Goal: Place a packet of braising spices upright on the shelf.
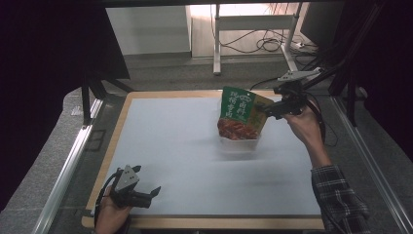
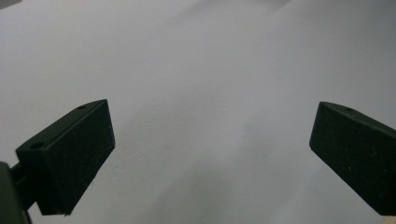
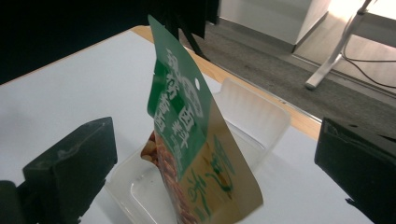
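Nearest to me, at the near left corner of the counter (image 1: 160, 146), my left claw (image 1: 155, 191) rests low over the pale surface with its jaws spread wide and nothing between them. Farther off, right of centre, a clear plastic tray (image 1: 238, 144) sits on the counter, and a green snack pouch (image 1: 241, 114) stands upright in it, leaning a little. Just beyond, on the far right, my right claw (image 1: 267, 111) is raised beside the pouch's upper right edge; its jaws stand fully apart on either side of the pouch (image 3: 196, 154), pads off it, gripping nothing.
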`<action>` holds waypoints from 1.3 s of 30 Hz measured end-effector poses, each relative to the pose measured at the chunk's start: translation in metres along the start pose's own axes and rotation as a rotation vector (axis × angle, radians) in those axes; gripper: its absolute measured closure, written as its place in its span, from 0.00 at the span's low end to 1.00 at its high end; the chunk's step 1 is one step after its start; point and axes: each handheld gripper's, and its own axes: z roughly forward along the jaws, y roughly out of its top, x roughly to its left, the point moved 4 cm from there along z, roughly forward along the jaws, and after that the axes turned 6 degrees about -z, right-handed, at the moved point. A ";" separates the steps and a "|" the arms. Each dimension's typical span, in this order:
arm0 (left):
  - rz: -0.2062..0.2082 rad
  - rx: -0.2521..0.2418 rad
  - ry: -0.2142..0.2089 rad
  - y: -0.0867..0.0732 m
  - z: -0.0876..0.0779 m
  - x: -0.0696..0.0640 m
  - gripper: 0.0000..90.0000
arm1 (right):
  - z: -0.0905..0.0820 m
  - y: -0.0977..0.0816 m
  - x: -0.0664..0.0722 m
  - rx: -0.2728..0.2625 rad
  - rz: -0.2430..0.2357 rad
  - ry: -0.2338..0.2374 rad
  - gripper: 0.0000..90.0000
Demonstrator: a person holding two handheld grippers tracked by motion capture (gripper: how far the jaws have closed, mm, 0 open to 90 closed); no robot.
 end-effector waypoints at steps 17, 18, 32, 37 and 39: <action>0.001 0.003 0.002 0.000 0.001 0.000 0.00 | -0.009 -0.037 0.013 -0.015 0.026 0.000 0.00; 0.002 0.004 0.002 0.000 0.001 0.000 0.00 | -0.008 -0.039 0.015 -0.015 0.028 0.002 0.00; 0.003 0.004 0.002 0.000 0.001 -0.001 0.00 | -0.006 -0.068 0.037 -0.016 0.033 0.033 0.00; 0.002 0.003 0.003 0.000 0.001 -0.001 0.00 | -0.005 -0.075 0.041 -0.017 0.036 0.041 0.00; 0.002 0.003 0.003 0.000 0.001 -0.001 0.00 | -0.005 -0.080 0.043 -0.015 0.038 0.044 0.00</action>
